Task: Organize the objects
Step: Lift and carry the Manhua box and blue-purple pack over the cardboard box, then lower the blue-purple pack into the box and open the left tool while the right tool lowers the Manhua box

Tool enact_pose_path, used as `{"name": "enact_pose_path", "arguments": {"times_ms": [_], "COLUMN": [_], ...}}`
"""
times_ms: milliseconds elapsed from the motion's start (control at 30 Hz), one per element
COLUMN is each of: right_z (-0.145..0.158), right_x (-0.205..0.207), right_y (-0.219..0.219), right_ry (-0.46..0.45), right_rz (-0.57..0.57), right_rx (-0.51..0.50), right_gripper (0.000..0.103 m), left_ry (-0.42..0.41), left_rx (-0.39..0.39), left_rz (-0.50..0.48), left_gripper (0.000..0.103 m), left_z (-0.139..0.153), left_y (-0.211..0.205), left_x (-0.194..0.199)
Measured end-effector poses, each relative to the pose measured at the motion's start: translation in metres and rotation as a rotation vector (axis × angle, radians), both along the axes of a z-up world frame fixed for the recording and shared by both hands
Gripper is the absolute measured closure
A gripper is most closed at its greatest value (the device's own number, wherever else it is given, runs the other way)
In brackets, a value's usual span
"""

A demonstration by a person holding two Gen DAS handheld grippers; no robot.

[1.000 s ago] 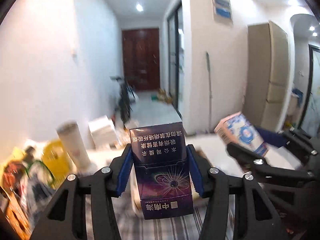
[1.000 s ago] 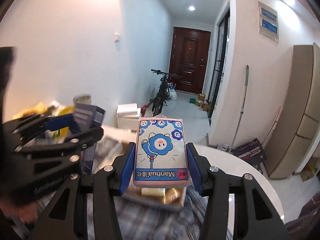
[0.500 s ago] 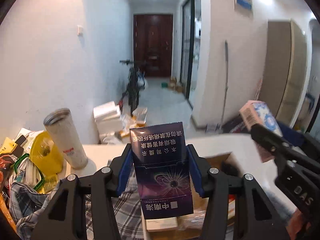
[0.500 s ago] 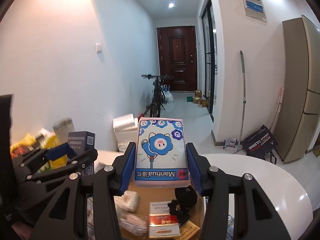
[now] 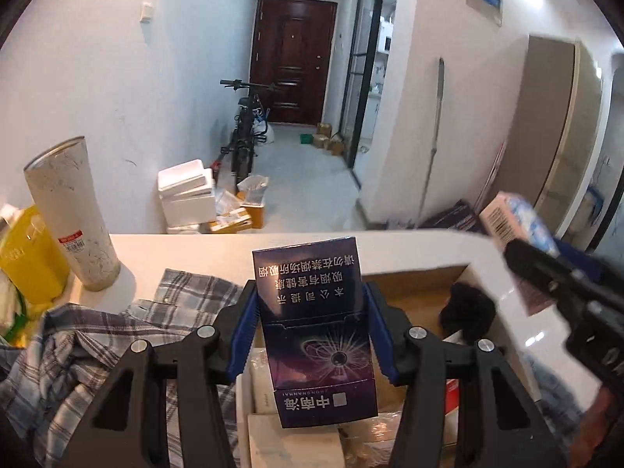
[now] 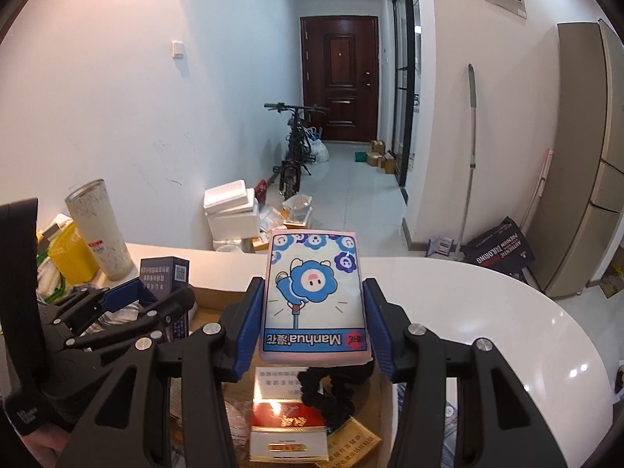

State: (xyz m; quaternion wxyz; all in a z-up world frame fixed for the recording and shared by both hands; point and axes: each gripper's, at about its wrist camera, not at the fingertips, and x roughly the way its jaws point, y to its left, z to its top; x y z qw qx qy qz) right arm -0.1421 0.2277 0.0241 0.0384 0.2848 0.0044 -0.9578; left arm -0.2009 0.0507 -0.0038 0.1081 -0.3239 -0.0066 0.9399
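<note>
Glossy white table (image 6: 487,304), cardboard box (image 5: 413,292)

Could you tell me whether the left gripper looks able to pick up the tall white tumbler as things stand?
Probably not yet: the left gripper is shut on the dark blue cigarette box, so its jaws are occupied. The tumbler itself stands unobstructed on the white table.

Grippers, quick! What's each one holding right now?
Left gripper: closed on the dark blue cigarette pack.
Right gripper: closed on the pink tissue pack with the blue flower cartoon.
</note>
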Motion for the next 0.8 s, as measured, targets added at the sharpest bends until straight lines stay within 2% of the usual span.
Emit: {"name": "enact_pose_path", "arguments": {"times_ms": [67,300,500,800], "right_z": [-0.004,-0.011,-0.016,-0.018], "right_x": [-0.002,-0.009,-0.011,-0.011], "right_y": [0.005,0.008,0.005,0.003], "right_ry": [-0.009,-0.048,-0.064,-0.077], "right_rz": [0.003,0.013,0.02,0.024], "right_rx": [0.004,-0.019,-0.011,-0.012], "right_gripper": [0.055,0.055,0.055,0.055], "left_ry": [0.001,-0.058,-0.128,-0.17], "left_rx": [-0.034,-0.037,-0.002,-0.051], "left_rz": [0.0,0.007,-0.009,-0.031], "left_gripper": [0.048,0.048,0.048,0.048], "left_z": [-0.003,-0.017,-0.03,-0.04], "left_y": [0.006,0.005,-0.002,0.008], "left_x": [0.0,-0.007,-0.016,-0.018]}}
